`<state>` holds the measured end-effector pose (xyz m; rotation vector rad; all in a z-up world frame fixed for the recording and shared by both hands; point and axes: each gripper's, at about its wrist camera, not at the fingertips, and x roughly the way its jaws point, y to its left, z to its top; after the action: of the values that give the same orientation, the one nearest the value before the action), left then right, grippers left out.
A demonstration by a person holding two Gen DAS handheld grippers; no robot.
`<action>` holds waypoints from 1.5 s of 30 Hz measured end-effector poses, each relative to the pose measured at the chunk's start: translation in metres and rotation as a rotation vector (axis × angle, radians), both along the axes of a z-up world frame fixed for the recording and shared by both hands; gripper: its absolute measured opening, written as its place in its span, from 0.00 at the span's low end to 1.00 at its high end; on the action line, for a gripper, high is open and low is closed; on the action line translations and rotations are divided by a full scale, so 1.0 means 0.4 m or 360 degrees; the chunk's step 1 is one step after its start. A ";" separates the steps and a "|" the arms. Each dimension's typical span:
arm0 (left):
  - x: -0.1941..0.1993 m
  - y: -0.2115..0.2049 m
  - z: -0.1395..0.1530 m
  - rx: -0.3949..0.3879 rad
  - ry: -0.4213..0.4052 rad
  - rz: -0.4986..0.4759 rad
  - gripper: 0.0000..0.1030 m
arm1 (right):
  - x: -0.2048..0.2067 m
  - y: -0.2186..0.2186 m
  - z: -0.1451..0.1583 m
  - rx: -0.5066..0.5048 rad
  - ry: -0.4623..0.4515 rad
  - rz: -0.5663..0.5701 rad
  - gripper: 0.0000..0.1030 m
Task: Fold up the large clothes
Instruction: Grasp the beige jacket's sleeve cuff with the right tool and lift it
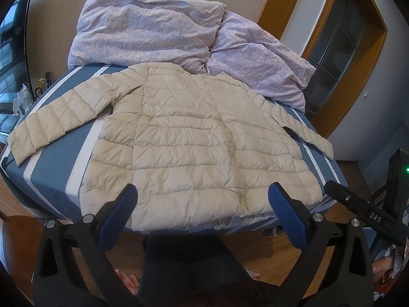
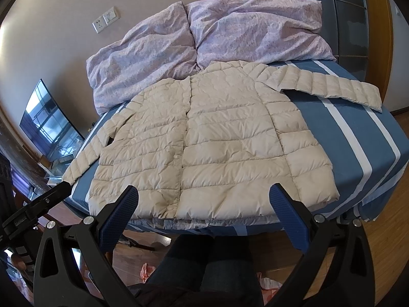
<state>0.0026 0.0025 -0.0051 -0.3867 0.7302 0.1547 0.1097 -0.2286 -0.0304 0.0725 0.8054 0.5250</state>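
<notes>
A bed covered in a blue sheet with white stripes (image 1: 55, 158) (image 2: 358, 138) fills most of both views, standing on a wooden floor. At its far end, against the wall, lies a rumpled lilac-and-white floral duvet (image 1: 158, 33) (image 2: 230, 35), bunched in two mounds. In front of it, spread flat on the sheet, is the cream quilted puffer jacket (image 1: 194, 143) (image 2: 204, 148), front side up with its snap placket closed; its collar touches the duvet and its hem lies along the near edge of the bed. One sleeve stretches out straight across the sheet, while the other angles down close beside the body towards the bed's side edge. A dark flat screen (image 2: 48, 125) stands off to the side beside the bed. The left gripper (image 1: 203, 200) hangs just short of the hem with its blue-padded black fingers (image 1: 120, 212) spread wide apart, holding nothing and not touching the jacket. The right gripper (image 2: 204, 200) hangs likewise above the near edge, its blue-padded fingers (image 2: 288, 212) also wide apart and empty. Each gripper shows at the edge of the other's view. Below them the person's dark-trousered legs (image 2: 204, 263) stand close to the bed.
</notes>
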 end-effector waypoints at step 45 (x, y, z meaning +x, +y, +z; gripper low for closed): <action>0.534 0.325 -0.294 0.0548 0.0451 0.0367 0.98 | 0.902 -0.636 -0.155 -0.0190 0.0276 -0.1496 0.93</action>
<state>0.2162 0.1326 -0.1228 -0.1183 0.9179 0.5536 0.4704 -0.4831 -0.0923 0.3684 0.8703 -0.4226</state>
